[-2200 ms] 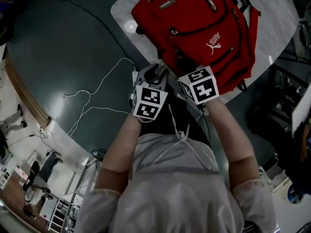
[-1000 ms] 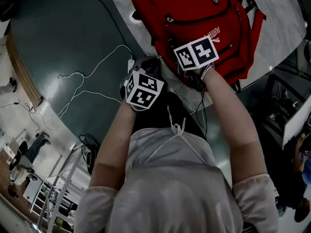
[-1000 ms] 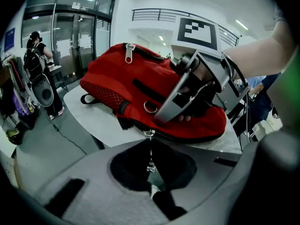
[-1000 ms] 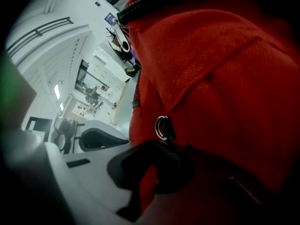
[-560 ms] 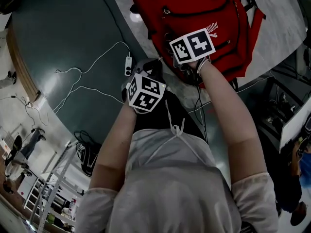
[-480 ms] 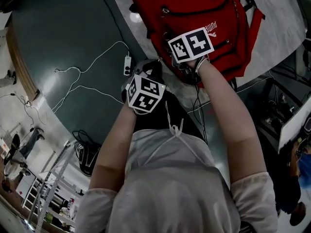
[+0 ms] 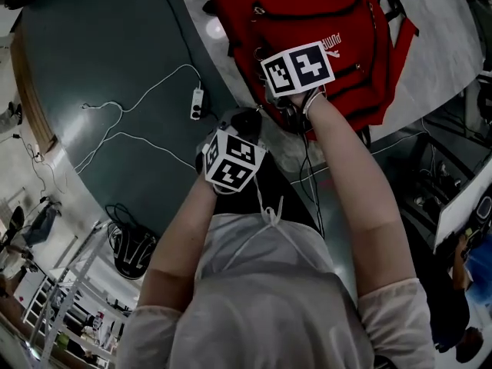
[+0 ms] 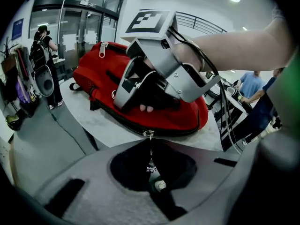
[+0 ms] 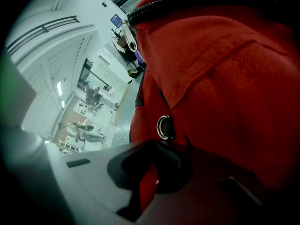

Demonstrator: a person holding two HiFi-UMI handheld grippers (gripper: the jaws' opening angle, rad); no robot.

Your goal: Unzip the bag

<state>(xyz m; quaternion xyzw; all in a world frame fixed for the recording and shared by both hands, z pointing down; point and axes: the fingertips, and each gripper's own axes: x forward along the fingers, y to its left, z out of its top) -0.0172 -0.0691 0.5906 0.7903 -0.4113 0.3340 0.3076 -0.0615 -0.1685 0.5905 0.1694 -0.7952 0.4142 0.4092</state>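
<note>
A red backpack lies flat on a round white table. My right gripper rests on the backpack's lower front, its jaws hidden under the marker cube. In the right gripper view the right gripper is shut on a fold of red fabric, just below a metal ring pull. My left gripper sits at the bag's near edge. In the left gripper view the left gripper is shut on a thin metal zipper pull of the bag's edge zipper.
A power strip with white cables lies on the dark floor left of the table, and a black cable bundle nearer me. A person stands far left, another person at right. The table edge runs just beyond my left jaws.
My right gripper has moved from the table's near edge up onto the bag's front. The left gripper has stayed near the bag's near edge, shifting only slightly.
</note>
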